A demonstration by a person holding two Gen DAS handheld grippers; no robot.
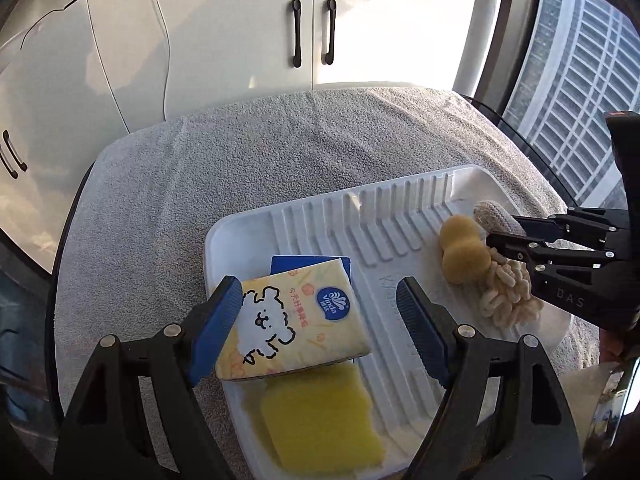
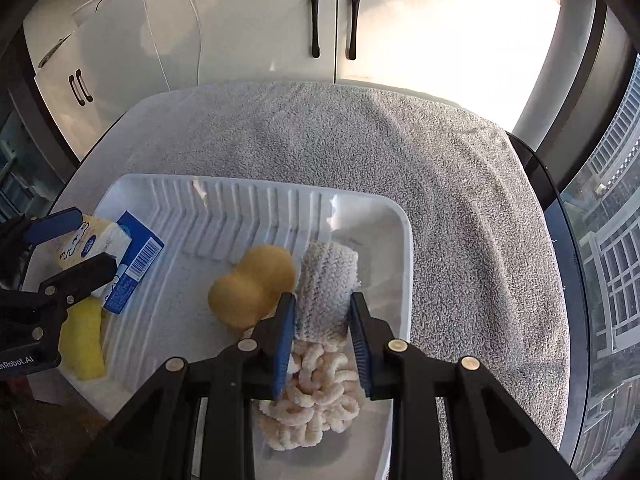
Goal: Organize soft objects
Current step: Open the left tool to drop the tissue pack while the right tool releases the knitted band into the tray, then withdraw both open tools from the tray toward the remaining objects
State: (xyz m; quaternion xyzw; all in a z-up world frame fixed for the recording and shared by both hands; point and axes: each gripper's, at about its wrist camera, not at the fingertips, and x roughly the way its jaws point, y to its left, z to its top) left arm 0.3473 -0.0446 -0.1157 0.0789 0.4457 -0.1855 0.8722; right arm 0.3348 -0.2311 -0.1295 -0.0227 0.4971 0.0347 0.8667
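Soft items sit gathered in the white ribbed plastic tray. My left gripper stands wide around the yellow tissue pack, lower centre, ready to release; my right gripper pinches narrow on the cream knitted chenille mitt to position it.

I note a white ribbed plastic tray on grey terry towel. Yellow tissue pack bears a white cartoon dog; the flat foam sponge is lemon-yellow.
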